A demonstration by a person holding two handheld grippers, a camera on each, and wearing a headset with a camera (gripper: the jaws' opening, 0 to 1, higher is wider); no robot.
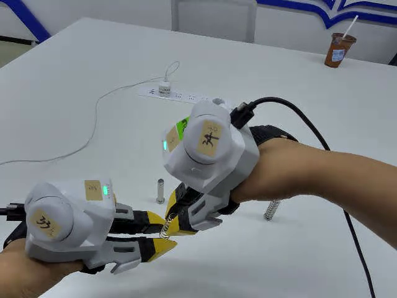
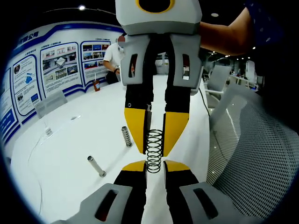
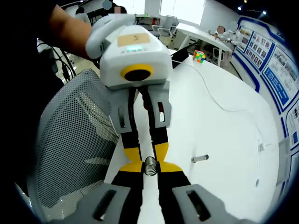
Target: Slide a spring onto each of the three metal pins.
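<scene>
A thin coiled wire spring is held above the smooth white worktop, with the yellow-tipped left gripper and right gripper each clamped on one end. Just behind it stands a bare cylindrical metal pin. A second pin, already sleeved in a coil, sits under the forearm, which partly hides it

On the table, the left gripper and right gripper meet tip to tip near the front edge, with a spring caught between both pairs of jaws. A bare pin stands just behind the tips. A spring-covered pin stands well to its right, beneath the person's forearm. Farther back lies a power strip, its cable trailing left. A cup with a straw sits at the far right. A chair stands behind the table.
</scene>
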